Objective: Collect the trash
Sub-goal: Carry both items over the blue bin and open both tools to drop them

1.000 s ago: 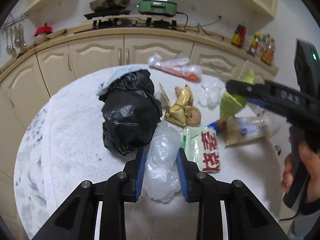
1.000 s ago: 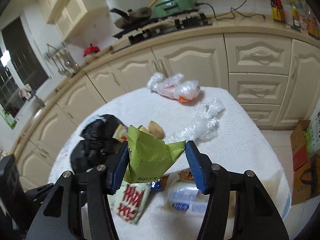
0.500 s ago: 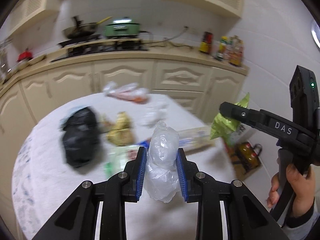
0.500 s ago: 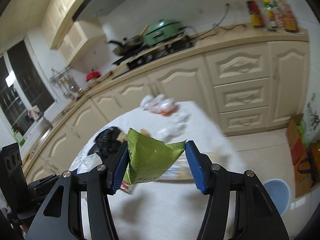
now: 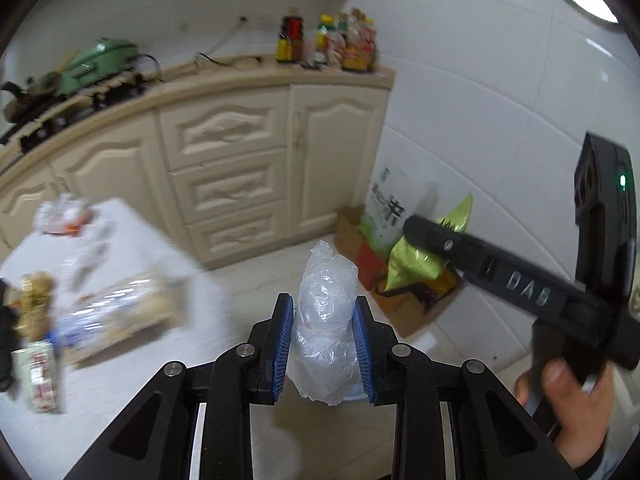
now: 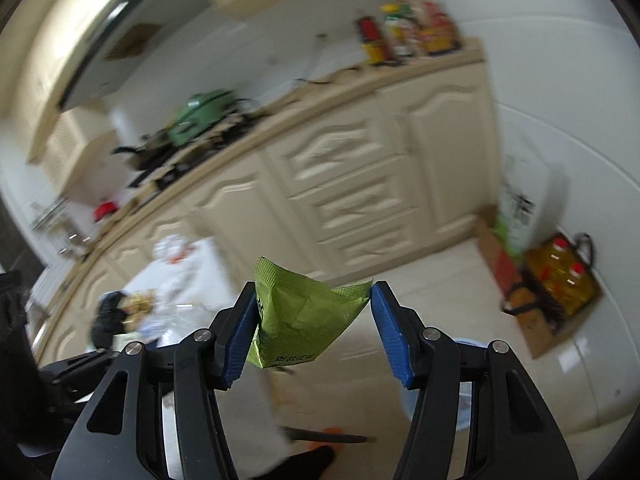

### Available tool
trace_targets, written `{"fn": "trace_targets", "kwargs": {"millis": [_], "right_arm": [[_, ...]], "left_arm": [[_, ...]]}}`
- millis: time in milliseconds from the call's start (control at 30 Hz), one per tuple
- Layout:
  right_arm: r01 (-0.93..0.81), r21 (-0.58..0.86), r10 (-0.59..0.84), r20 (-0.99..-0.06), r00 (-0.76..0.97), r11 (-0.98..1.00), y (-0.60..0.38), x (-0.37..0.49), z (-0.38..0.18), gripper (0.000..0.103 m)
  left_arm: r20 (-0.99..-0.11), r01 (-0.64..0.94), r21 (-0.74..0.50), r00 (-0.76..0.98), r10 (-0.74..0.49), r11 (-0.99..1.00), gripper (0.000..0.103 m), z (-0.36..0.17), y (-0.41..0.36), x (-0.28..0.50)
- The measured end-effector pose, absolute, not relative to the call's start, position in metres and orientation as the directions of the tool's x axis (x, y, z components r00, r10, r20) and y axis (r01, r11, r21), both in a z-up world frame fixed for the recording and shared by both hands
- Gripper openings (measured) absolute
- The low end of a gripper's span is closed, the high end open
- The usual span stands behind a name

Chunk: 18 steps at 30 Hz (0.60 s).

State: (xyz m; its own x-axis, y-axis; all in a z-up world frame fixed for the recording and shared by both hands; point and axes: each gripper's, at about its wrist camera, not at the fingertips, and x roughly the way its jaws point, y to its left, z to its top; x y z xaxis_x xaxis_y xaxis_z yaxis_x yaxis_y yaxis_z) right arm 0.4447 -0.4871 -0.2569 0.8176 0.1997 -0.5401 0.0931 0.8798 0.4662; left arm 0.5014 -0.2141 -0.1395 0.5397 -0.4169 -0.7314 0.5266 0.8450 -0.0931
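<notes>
We carry two pieces of trash away from the table [image 5: 132,240] at once. The left gripper [image 5: 324,344] has its jaws drawn narrow on a crumpled clear plastic bag [image 5: 326,320], pinched between both blue pads. The right gripper [image 6: 314,332] stands about half apart with a green snack wrapper [image 6: 300,320] spanning the gap, one edge on the left pad, a corner on the right; that hold looks light to us.

To do this carry well, we judge it best to keep both grips closed, hold the wrapper level so it does not slip from its corner, and release only once each piece is over the bin.

A pale blue bin [image 6: 466,384] shows low in the right wrist view, mostly hidden behind the fingers; we cannot tell what is in it. Near the wall an open cardboard box [image 6: 560,328] holds yellow oil bottles [image 6: 560,276]. More trash lies along the table's near edge, blurred.
</notes>
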Motion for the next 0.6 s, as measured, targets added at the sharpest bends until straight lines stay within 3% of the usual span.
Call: {"fn": "trace_targets", "kwargs": {"millis": [267,367,500,600], "right_arm": [[0.26,0.492,0.124,-0.619,0.776,0.831,-0.554,0.464,-0.339,0.06],[0.308,0.511,0.102,-0.625,0.774,0.802,-0.574,0.472,-0.37,0.071],[0.354,0.531,0.112,-0.659,0.744,0.77,-0.59,0.477,-0.403,0.073],[0.38,0.509,0.095,-0.684,0.723,0.772,-0.596,0.473,-0.414,0.081]], "left_arm": [[-0.819,0.549,-0.069,0.445,-0.361,0.833,0.026,-0.198,-0.292,0.563],[-0.847,0.539,-0.067,0.415,-0.334,0.839,0.026,-0.22,-0.317,0.585],[-0.872,0.545,-0.048,0.385,-0.301,0.837,0.026,-0.247,-0.356,0.608],[-0.89,0.556,-0.045,0.355,-0.286,0.83,0.026,-0.266,-0.38,0.623]]}}
